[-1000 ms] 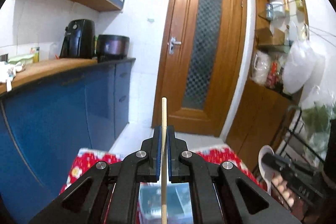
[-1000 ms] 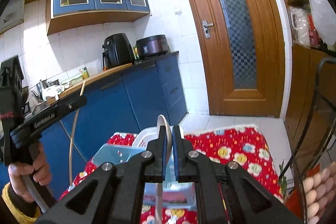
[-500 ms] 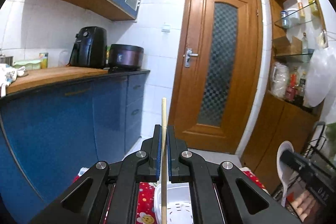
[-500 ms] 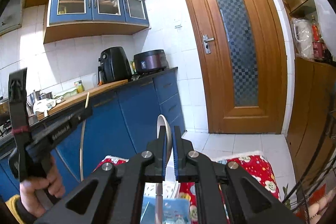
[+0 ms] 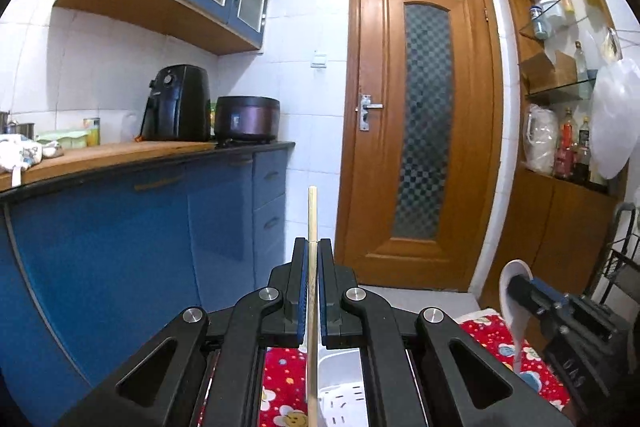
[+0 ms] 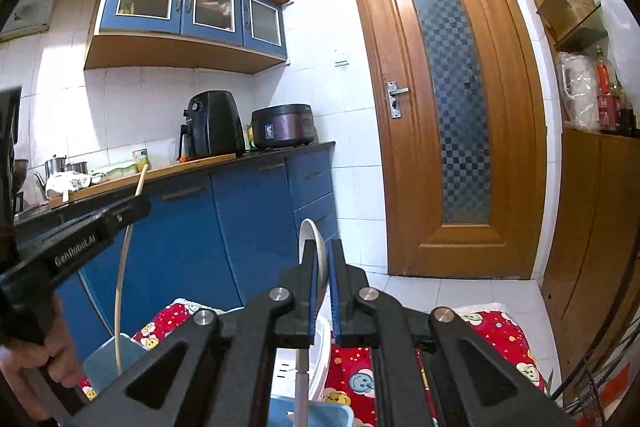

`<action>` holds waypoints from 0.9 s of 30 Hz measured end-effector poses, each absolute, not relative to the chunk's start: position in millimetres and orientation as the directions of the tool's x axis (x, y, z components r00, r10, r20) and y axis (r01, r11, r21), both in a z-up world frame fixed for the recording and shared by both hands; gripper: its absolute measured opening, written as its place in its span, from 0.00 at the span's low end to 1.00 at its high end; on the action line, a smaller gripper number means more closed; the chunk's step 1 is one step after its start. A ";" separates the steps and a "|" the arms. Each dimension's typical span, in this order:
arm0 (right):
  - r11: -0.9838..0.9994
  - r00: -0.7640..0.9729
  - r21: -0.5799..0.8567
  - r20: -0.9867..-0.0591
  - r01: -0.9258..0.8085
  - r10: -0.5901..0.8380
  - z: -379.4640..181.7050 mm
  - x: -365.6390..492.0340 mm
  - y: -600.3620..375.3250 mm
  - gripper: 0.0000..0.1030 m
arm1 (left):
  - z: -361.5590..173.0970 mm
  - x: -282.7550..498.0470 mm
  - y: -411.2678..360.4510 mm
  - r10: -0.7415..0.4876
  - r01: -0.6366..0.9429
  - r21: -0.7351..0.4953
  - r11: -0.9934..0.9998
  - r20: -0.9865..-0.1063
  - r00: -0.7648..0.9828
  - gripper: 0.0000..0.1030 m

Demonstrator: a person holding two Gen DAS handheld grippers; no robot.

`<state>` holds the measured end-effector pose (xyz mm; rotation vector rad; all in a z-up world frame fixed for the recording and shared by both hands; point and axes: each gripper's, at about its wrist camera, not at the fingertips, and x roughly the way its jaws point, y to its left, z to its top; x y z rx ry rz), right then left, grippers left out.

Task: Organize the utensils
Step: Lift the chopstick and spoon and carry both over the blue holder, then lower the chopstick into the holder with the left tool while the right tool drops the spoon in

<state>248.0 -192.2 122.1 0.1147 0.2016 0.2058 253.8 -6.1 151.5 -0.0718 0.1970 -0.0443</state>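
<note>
My left gripper [image 5: 312, 247] is shut on a thin wooden chopstick [image 5: 312, 211] that stands upright, its tip above the jaws. In the right wrist view the same chopstick [image 6: 122, 287] shows at the left, hanging below the left gripper [image 6: 138, 205]. My right gripper [image 6: 321, 251] is shut on a white spoon [image 6: 310, 239], bowl end up. That spoon [image 5: 516, 283] also appears at the lower right of the left wrist view. Both grippers hover over a white slotted basket [image 5: 340, 387] and a light blue container [image 6: 108, 355].
A red floral cloth [image 6: 492, 331] covers the low table under the containers. Blue kitchen cabinets [image 5: 120, 247] with an air fryer [image 5: 176, 103] and a cooker [image 5: 246, 119] run along the left. A wooden door [image 5: 424, 127] stands ahead, with shelves and a wire rack [image 5: 620, 263] on the right.
Both views have tipped upward: the red cloth and the containers have slid toward the bottom edge, and more of the door and wall cupboards shows. Both grips are unchanged.
</note>
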 end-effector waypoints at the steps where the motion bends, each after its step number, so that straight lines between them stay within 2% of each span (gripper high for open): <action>1: 0.973 0.960 0.128 -0.184 -0.191 0.212 121.4 247.1 -191.2 0.07 | 151.3 253.7 -5.2 -0.056 0.040 -0.083 0.996 -0.196 0.979 0.04; 17: 0.974 0.955 0.090 -0.197 -0.207 0.222 110.1 233.9 -190.0 0.07 | 119.5 233.6 11.0 -0.064 0.039 -0.151 0.988 -0.159 0.985 0.04; 23: 0.971 0.950 0.094 -0.206 -0.220 0.235 106.9 229.1 -190.4 0.07 | 113.5 226.1 7.5 -0.043 0.026 -0.111 0.993 -0.149 0.988 0.04; 27: 0.969 0.946 0.101 -0.215 -0.226 0.243 107.4 226.8 -189.8 0.07 | 109.3 223.8 5.4 -0.037 0.021 -0.096 0.995 -0.173 0.984 0.04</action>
